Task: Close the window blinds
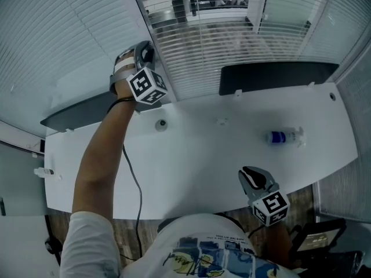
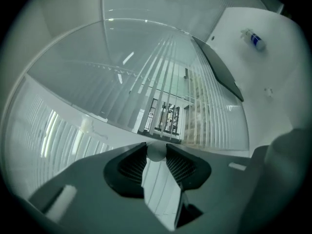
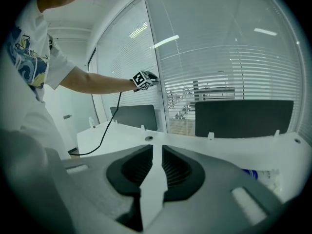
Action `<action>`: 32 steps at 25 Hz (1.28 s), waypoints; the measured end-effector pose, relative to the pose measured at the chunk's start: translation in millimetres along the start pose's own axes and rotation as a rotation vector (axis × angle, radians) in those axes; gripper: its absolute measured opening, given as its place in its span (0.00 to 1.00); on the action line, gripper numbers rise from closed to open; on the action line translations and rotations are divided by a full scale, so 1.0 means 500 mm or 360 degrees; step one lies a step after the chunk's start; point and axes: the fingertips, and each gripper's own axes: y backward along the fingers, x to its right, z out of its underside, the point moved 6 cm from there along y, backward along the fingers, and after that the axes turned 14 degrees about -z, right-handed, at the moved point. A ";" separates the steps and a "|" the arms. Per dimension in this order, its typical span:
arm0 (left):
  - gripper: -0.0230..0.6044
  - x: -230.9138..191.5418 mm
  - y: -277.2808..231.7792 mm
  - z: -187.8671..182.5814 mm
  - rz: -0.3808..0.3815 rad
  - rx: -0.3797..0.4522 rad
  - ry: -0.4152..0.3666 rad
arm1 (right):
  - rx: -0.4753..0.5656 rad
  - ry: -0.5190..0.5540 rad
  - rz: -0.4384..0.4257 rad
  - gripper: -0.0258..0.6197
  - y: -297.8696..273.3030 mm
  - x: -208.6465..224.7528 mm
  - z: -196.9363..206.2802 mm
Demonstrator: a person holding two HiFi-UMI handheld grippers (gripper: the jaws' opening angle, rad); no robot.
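Left gripper [image 2: 156, 146] clamps the blind wand [image 2: 156, 154] between its jaw tips. Right gripper [image 3: 156, 149] jaws stand slightly apart; empty; above the desk [image 1: 203, 155].

Dim, bluish pictures.
Light comes through the blinds [image 1: 232, 51]; both gripper views bend and go dark at the edges.

**Legible markings.** No word, number or brand name is showing clearly enough to be read in any view.

- **Marker cubes:** the left-hand marker cube [image 1: 147, 87] and the right-hand marker cube [image 1: 271, 206] are displaying only black-and-white square code patterns, not characters.
- **Shirt:** a thin line of print is running across the person's shirt [image 1: 197, 242] above a blue and yellow graphic, and it is too small to make out.
- **Bottle:** the bottle [image 1: 282, 136] lying on the white desk [image 1: 197, 167] is carrying a blue label whose wording is blurring out.
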 end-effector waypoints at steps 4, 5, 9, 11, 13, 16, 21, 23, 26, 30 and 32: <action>0.25 -0.006 -0.001 0.002 -0.0014 -0.0066 0.0226 | -0.0002 -0.0002 0.0001 0.11 0.000 0.000 -0.001; 0.25 -0.007 -0.001 0.002 -0.0015 -0.0078 0.0270 | -0.0002 -0.0002 0.0002 0.11 0.001 0.000 -0.001; 0.25 -0.013 -0.003 0.003 0.0006 -0.0131 0.0486 | 0.0002 -0.0002 0.0002 0.11 0.001 0.000 0.000; 0.25 -0.016 -0.003 0.005 0.0015 -0.0168 0.0612 | 0.0003 -0.0002 0.0001 0.11 0.000 0.000 -0.001; 0.25 -0.019 -0.004 0.007 0.0018 -0.0201 0.0731 | 0.0004 -0.0001 0.0001 0.11 0.000 0.000 -0.001; 0.25 -0.024 -0.003 0.009 0.0025 -0.0249 0.0915 | 0.0007 -0.0004 0.0002 0.11 0.001 0.001 0.001; 0.25 -0.033 -0.006 0.019 0.0041 -0.0339 0.1295 | 0.0003 -0.0005 0.0004 0.11 0.001 0.001 0.000; 0.25 -0.035 -0.006 0.024 0.0044 -0.0380 0.1471 | 0.0004 -0.0004 0.0005 0.11 0.001 0.000 -0.001; 0.25 -0.038 -0.008 0.034 0.0055 -0.0434 0.1737 | 0.0007 -0.0008 0.0012 0.11 0.000 0.000 -0.002; 0.25 -0.037 -0.006 0.043 0.0081 -0.0457 0.2016 | 0.0000 -0.0003 0.0013 0.11 0.001 0.001 -0.004; 0.25 -0.032 -0.007 0.048 0.0097 -0.0450 0.2102 | 0.0000 0.0004 0.0010 0.11 0.000 0.003 -0.004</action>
